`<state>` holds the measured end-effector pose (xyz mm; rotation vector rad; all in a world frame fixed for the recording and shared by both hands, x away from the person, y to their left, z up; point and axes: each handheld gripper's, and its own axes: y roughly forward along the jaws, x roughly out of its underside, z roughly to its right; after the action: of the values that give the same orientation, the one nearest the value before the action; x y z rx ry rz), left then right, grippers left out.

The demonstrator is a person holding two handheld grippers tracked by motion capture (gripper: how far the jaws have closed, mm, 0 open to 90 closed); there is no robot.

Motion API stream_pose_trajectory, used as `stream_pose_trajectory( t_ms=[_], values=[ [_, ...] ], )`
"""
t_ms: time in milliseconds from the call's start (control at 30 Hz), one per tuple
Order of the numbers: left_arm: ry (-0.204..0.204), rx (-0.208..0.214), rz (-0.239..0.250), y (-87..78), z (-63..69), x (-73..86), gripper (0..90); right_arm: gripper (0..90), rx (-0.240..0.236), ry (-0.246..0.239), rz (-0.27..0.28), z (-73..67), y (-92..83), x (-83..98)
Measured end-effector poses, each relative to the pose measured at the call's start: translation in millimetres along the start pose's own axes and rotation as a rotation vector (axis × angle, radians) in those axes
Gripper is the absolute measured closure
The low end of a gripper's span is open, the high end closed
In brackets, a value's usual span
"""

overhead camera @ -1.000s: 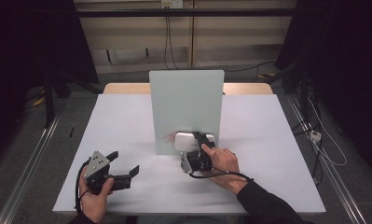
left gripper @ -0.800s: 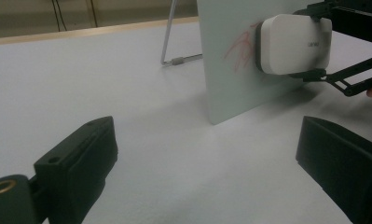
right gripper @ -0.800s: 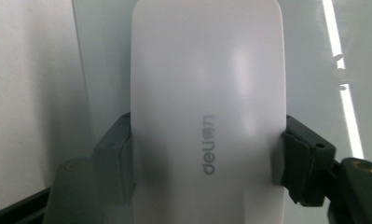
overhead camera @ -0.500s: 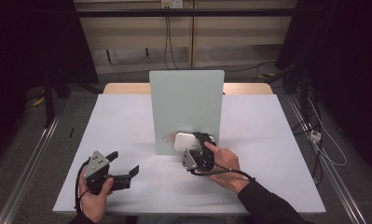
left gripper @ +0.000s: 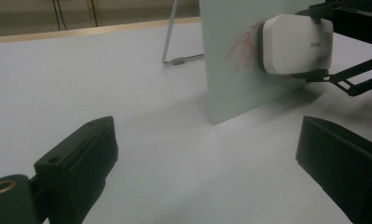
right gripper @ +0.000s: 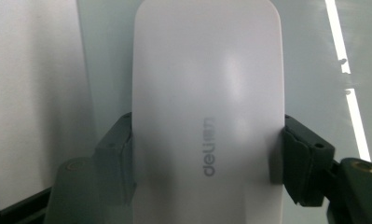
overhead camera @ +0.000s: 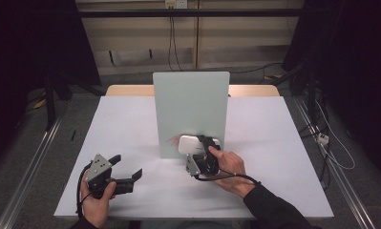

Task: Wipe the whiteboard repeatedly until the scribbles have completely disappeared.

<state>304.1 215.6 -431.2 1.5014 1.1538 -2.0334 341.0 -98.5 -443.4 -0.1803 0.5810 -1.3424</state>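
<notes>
White sheeting covers the counter (overhead camera: 131,124) from edge to edge, and we start at its left, where our left hand (overhead camera: 96,202) holds the left gripper (overhead camera: 123,174) low over the surface. Its fingers (left gripper: 76,161) stand wide apart with bare counter between them, touching nothing, and they point toward the middle of the counter.

Moving right, we come to the pale green board (overhead camera: 190,109), which stands upright near the centre on a thin metal prop (left gripper: 170,32) seen behind it in the left gripper view. Red scribbled marks (left gripper: 242,44) sit low on the board's face.

Just right of those marks is the white eraser (overhead camera: 190,144), a rounded block with grey lettering on its back. We see its dark underside pressed flat against the board's lower part, beside the red marks and partly over them.

The right gripper (overhead camera: 202,150), held in our right hand (overhead camera: 228,167), has its fingers (right gripper: 116,154) clamped on the eraser's two long sides, one on each flank, about midway along the block. The eraser fills the gap between them, its rounded back facing the gripper and its far end reaching past the fingertips up the board.
</notes>
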Motion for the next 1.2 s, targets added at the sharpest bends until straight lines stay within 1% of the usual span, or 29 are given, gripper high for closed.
stream_pose_trajectory(
  t_ms=[67, 100, 167, 233, 267, 300, 333, 367, 400, 467, 500, 567, 600, 633, 700, 733, 767, 833, 900, 1000, 1033, 1100, 1133, 1167, 1200],
  values=[
    [0.002, 0.001, -0.001, -0.1, -0.2, 0.1, 5.1, 31.3, 0.041, 0.000, -0.009, 3.1, -0.6, 0.5],
    [0.001, 0.001, -0.003, -0.1, -0.3, 0.1, 5.1, 31.4, 0.066, 0.020, -0.014, 5.8, -0.8, 1.4],
    [-0.001, 0.001, -0.003, 0.1, -0.3, 0.2, 5.2, 31.3, 0.109, 0.026, -0.029, 12.5, -1.7, 3.0],
    [0.000, 0.002, -0.007, 0.9, -0.2, 0.2, 5.1, 31.3, 0.132, 0.024, -0.051, 12.9, -1.0, 0.6],
    [-0.002, 0.002, -0.004, 1.4, 0.4, 0.2, 5.1, 31.3, 0.149, 0.013, -0.065, 9.3, -0.1, -1.5],
    [-0.001, 0.005, -0.004, 1.8, 0.8, 0.0, 5.1, 31.4, 0.159, -0.012, -0.068, 6.8, 0.9, -3.8],
    [0.001, 0.005, -0.007, 2.0, 1.1, -0.2, 5.1, 31.3, 0.150, -0.010, -0.074, 4.2, 1.6, -6.0],
    [0.002, 0.006, -0.007, 2.1, 1.4, -0.3, 5.1, 31.4, 0.150, -0.017, -0.074, 2.2, 2.7, -7.9],
    [0.001, 0.005, -0.006, 2.2, 1.6, -0.3, 5.1, 31.4, 0.155, -0.031, -0.076, 0.2, 3.2, -9.5],
    [0.006, 0.007, -0.009, 2.5, 0.9, -0.5, 5.1, 31.4, 0.146, -0.043, -0.074, -3.5, 4.2, -11.4],
    [0.005, 0.007, -0.009, 2.7, 0.7, -0.5, 5.2, 31.4, 0.151, -0.055, -0.082, -6.9, 4.3, -12.6],
    [0.007, 0.008, -0.009, 3.0, 0.4, -0.7, 5.1, 31.4, 0.128, -0.067, -0.082, -14.4, 6.2, -15.6],
    [0.003, 0.012, -0.004, 3.4, 0.8, -0.7, 5.1, 31.4, 0.123, -0.088, -0.078, -19.3, 7.5, -17.4],
    [0.008, 0.012, -0.007, 3.3, 0.6, -0.8, 5.1, 31.4, 0.119, -0.113, -0.072, -22.8, 8.9, -19.4],
    [0.005, 0.011, -0.004, 3.4, 0.6, -0.9, 5.1, 31.4, 0.110, -0.122, -0.066, -27.2, 10.9, -23.0],
    [0.011, 0.010, -0.007, 3.0, 0.1, -1.0, 5.1, 31.4, 0.109, -0.123, -0.070, -27.3, 11.2, -24.5],
    [0.012, 0.010, -0.007, 2.9, 0.0, -1.1, 5.1, 31.4, 0.103, -0.111, -0.065, -26.1, 11.5, -25.1],
    [0.012, 0.011, -0.008, 3.0, -0.1, -1.0, 5.1, 31.4, 0.105, -0.086, -0.078, -23.8, 11.0, -26.8],
    [0.011, 0.011, -0.007, 2.9, 0.2, -1.0, 5.2, 31.4, 0.113, -0.062, -0.083, -20.6, 11.1, -29.3],
    [0.010, 0.011, -0.007, 2.5, 0.2, -1.0, 5.1, 31.4, 0.126, -0.045, -0.073, -14.2, 11.5, -32.1],
    [0.010, 0.011, -0.007, 2.4, 0.1, -0.9, 5.1, 31.4, 0.136, -0.022, -0.074, -12.2, 11.1, -32.4],
    [0.006, 0.011, -0.005, 2.3, 0.1, -0.7, 5.1, 31.4, 0.143, -0.015, -0.056, -5.2, 11.7, -33.4],
    [0.006, 0.010, -0.004, 2.2, 0.2, -0.7, 5.2, 31.4, 0.150, 0.002, -0.058, -4.4, 11.5, -34.1],
    [0.006, 0.010, -0.005, 2.3, 0.1, -0.6, 5.1, 31.4, 0.154, 0.001, -0.057, -4.2, 12.1, -34.9],
    [0.006, 0.010, -0.005, 2.3, 0.3, -0.6, 5.1, 31.4, 0.159, 0.004, -0.066, -5.9, 11.7, -35.8]
  ],
)
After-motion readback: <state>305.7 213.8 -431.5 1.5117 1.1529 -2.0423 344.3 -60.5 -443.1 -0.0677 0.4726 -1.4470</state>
